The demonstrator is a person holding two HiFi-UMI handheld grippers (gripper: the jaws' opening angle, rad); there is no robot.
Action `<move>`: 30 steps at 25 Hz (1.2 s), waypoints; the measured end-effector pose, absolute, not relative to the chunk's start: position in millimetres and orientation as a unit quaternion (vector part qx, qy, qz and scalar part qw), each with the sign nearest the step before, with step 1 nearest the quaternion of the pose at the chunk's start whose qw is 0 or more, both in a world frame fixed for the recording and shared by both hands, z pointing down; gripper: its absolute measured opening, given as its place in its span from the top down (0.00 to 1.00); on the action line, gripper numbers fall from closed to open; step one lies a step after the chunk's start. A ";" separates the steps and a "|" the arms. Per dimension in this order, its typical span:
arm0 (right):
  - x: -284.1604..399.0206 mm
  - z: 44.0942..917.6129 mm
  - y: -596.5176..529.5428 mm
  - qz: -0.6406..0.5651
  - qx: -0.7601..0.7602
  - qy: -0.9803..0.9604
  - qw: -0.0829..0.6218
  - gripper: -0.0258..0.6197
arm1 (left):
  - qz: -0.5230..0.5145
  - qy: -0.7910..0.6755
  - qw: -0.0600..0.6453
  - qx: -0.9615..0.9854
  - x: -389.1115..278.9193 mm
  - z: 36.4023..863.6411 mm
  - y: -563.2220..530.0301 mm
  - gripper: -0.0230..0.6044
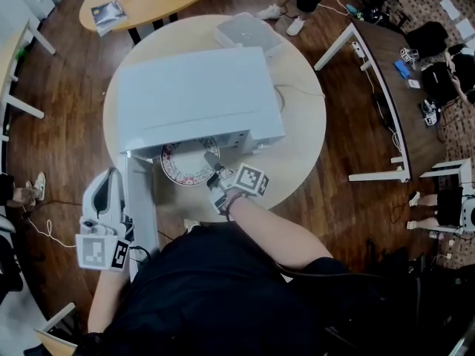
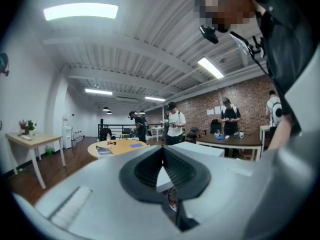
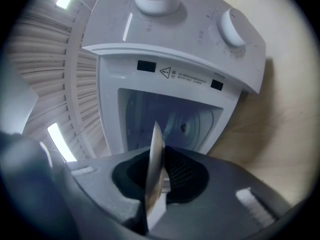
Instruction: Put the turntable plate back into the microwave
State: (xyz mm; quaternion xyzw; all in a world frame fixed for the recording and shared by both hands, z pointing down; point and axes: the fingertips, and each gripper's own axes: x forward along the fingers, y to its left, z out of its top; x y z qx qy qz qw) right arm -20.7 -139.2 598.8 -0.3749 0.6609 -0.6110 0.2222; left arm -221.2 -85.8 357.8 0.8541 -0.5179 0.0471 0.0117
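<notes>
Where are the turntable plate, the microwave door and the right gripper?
turntable plate (image 1: 183,167), head view, its patterned face.
microwave door (image 1: 142,202), head view, top edge of the open door.
right gripper (image 1: 213,162), head view, between its fingertips at the plate's rim.

You won't find a word or number that reads clearly. The microwave (image 3: 175,39) front carries a warning triangle (image 3: 165,72) beside a line of print (image 3: 192,78) too small to read. Black-and-white square markers (image 1: 251,178) cover the cubes on your left gripper (image 1: 113,175) and right gripper (image 1: 213,160).
</notes>
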 end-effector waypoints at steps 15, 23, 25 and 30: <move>-25.1 599.3 -149.3 -0.615 -0.376 0.657 0.222 0.91 | 0.049 -0.517 0.020 0.854 -220.2 362.2 -93.4 0.96; -23.4 599.3 -155.8 -0.613 -0.378 0.658 0.219 0.91 | 0.046 -0.523 0.021 0.851 -220.6 362.8 -95.1 0.96; -23.7 600.0 -158.0 -0.614 -0.378 0.658 0.219 0.91 | 0.046 -0.525 0.022 0.850 -221.8 363.5 -95.7 0.96; -26.9 602.2 -161.7 -0.616 -0.378 0.657 0.217 0.91 | 0.046 -0.529 0.023 0.847 -223.5 365.5 -97.8 0.96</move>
